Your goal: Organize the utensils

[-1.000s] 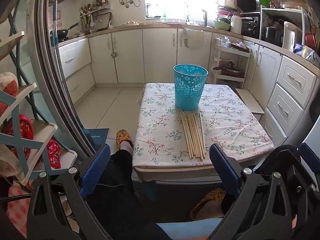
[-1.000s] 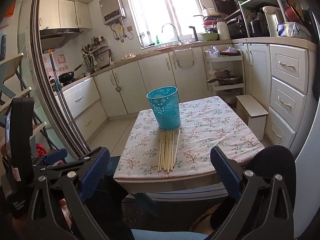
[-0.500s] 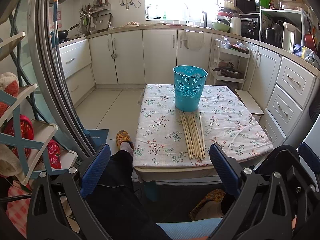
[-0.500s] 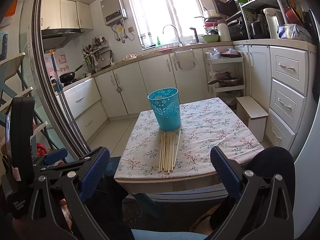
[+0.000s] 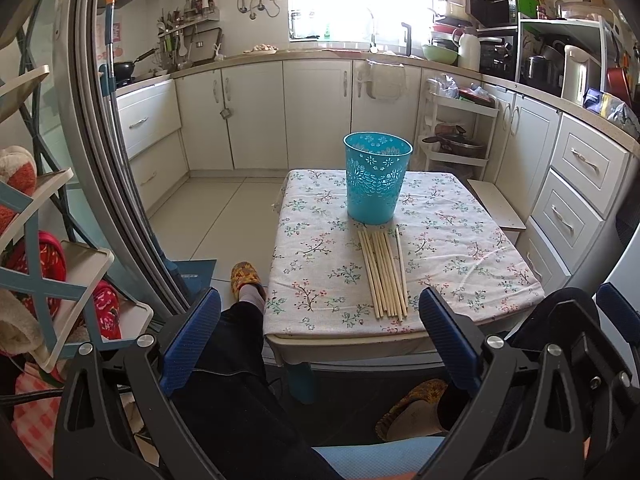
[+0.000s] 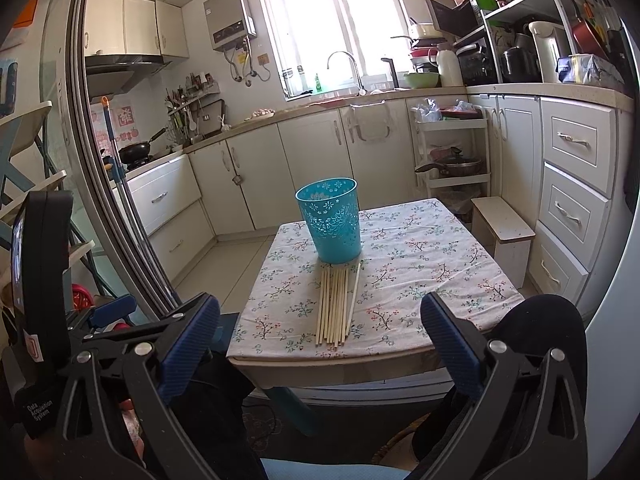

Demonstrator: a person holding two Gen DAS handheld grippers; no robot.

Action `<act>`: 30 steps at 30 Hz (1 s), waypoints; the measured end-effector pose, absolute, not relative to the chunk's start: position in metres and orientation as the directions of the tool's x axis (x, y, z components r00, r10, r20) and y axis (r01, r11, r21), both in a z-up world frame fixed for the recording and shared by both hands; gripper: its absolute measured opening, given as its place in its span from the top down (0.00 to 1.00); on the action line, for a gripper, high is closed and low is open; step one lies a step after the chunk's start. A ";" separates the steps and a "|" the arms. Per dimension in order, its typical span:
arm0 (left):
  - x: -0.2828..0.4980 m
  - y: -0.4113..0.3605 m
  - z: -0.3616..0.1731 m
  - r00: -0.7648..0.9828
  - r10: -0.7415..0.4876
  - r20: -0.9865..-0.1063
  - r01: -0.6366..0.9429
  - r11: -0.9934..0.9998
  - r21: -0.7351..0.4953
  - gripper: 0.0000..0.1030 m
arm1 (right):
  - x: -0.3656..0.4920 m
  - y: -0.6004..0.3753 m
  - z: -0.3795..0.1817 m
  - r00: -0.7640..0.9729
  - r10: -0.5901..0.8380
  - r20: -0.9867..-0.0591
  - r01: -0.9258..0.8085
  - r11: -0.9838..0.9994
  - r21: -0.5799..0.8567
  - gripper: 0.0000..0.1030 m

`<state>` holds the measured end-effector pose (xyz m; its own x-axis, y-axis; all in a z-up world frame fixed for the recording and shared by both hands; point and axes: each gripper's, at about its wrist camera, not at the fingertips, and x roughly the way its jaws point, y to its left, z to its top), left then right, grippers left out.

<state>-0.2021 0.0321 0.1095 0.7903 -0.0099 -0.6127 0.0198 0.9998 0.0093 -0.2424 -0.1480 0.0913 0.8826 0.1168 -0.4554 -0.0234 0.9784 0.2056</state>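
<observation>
Wooden chopsticks (image 5: 384, 274) lie in a neat row on the floral-clothed desk (image 5: 460, 248), just in front of the teal perforated bucket (image 5: 377, 178). Its inside is hard to see, though it looks empty, so sorting seems not yet begun. The left claw (image 5: 320, 340) and right claw (image 6: 320, 344) both hang spread wide, holding nothing, short of the desk edge.

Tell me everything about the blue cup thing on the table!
The blue cup is a turquoise holder, plastic by the look of it, with flower-shaped holes cut through its wall. It widens toward an open rim and stands upright on the flowery tablecloth. Nothing shows above its rim. A row of pale wooden chopsticks lies just before its base. Neither gripper touches it.
</observation>
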 end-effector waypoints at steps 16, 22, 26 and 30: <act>-0.180 0.031 0.096 0.761 0.011 -0.648 0.006 1.000 0.024 0.08 | -0.223 -0.154 0.083 0.883 0.175 -0.436 -0.044 0.955 0.293 0.06; -0.153 0.032 0.080 0.730 0.011 -0.684 0.007 1.000 0.023 0.08 | -0.203 -0.154 0.074 0.873 0.206 -0.441 -0.044 0.935 0.351 0.06; -0.129 0.034 0.068 0.707 0.014 -0.707 -0.004 1.000 0.016 0.08 | -0.181 -0.156 0.066 0.853 0.192 -0.485 -0.023 0.943 0.333 0.06; -0.104 0.039 0.055 0.684 0.020 -0.729 -0.022 1.000 0.007 0.08 | -0.144 -0.162 0.051 0.829 0.175 -0.531 0.009 0.945 0.326 0.06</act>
